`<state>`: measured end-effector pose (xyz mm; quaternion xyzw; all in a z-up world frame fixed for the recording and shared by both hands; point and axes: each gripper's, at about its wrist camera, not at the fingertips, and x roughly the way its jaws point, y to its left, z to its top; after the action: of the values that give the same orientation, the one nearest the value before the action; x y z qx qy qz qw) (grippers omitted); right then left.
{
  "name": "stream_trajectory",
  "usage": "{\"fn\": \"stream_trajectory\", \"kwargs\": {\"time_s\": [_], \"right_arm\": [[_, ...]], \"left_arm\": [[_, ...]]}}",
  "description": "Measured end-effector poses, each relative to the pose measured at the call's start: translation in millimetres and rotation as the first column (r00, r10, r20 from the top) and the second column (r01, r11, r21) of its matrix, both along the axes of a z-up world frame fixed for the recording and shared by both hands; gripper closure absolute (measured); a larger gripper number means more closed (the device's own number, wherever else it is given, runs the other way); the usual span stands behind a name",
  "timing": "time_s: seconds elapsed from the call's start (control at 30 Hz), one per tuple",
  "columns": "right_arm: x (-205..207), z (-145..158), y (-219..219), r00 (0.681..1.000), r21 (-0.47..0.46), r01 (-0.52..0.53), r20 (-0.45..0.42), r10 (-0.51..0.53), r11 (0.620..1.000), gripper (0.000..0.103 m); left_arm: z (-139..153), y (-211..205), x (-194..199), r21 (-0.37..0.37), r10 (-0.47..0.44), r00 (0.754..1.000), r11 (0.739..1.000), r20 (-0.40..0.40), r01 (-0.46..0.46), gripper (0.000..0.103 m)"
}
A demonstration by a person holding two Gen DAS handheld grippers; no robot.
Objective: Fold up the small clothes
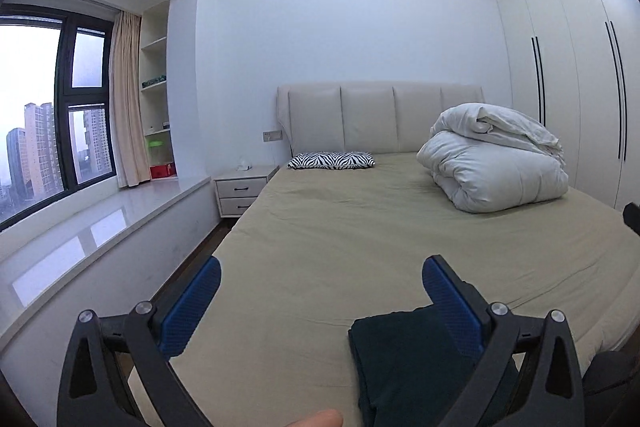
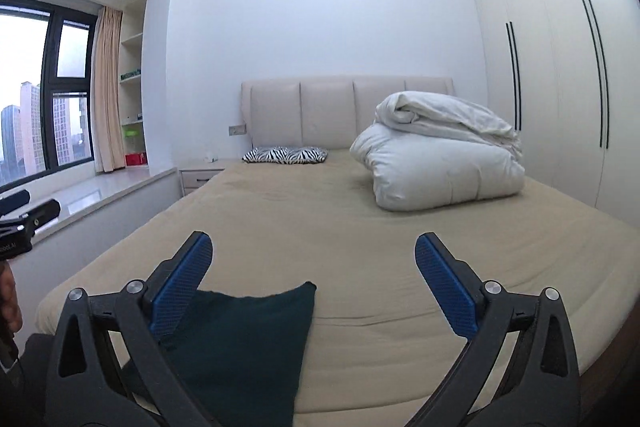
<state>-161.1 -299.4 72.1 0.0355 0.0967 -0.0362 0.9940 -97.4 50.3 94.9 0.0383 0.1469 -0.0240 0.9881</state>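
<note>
A dark green folded cloth lies flat on the beige bed sheet near the foot edge. In the left wrist view it sits under and beside the right finger. In the right wrist view the cloth lies low at the left, behind the left finger. My left gripper is open and empty, held above the bed. My right gripper is open and empty too, above the bed to the right of the cloth. The left gripper's body shows at the left edge of the right wrist view.
A bundled white duvet sits at the far right of the bed. A zebra-print pillow lies by the padded headboard. A white nightstand and window ledge run along the left. Wardrobe doors stand at the right.
</note>
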Motion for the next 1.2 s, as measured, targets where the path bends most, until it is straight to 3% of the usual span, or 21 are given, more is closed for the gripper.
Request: {"fn": "stream_trajectory", "kwargs": {"time_s": [0.1,0.17,0.23,0.37,0.5,0.63,0.77,1.2], "right_arm": [[-7,18,6,1.000,0.026,-0.011,0.028,0.010,1.000,0.000],[-9,26,10,0.999,0.040,-0.039,0.023,0.038,0.998,0.000],[-3,24,16,0.997,0.052,-0.057,-0.042,0.059,0.997,0.000],[16,-18,36,0.975,0.037,-0.058,-0.211,0.065,0.998,0.000],[43,-66,50,0.908,0.024,-0.023,-0.418,0.031,0.999,0.000],[56,-117,55,0.826,0.053,0.000,-0.562,0.030,0.999,0.000],[63,-146,59,0.785,0.047,0.023,-0.620,0.011,0.999,0.000],[65,-165,54,0.736,0.029,0.047,-0.677,-0.016,0.998,0.000]], "left_arm": [[-7,-2,-1,0.000,0.035,0.999,0.999,-0.025,-0.035,0.000],[-26,-6,6,0.018,0.045,0.993,0.999,-0.105,-0.043,0.000],[-46,-11,15,0.005,0.018,0.981,1.000,-0.191,-0.017,0.000],[-90,-23,27,0.008,0.017,0.935,1.000,-0.355,-0.016,0.000],[-123,-29,33,0.035,0.035,0.894,0.999,-0.446,-0.022,0.000],[-147,-26,39,-0.006,0.023,0.849,1.000,-0.528,-0.031,0.000],[-159,-24,41,-0.011,0.028,0.824,0.999,-0.565,-0.041,0.000],[-176,-26,38,-0.023,0.006,0.797,0.999,-0.604,-0.026,0.000]]}}
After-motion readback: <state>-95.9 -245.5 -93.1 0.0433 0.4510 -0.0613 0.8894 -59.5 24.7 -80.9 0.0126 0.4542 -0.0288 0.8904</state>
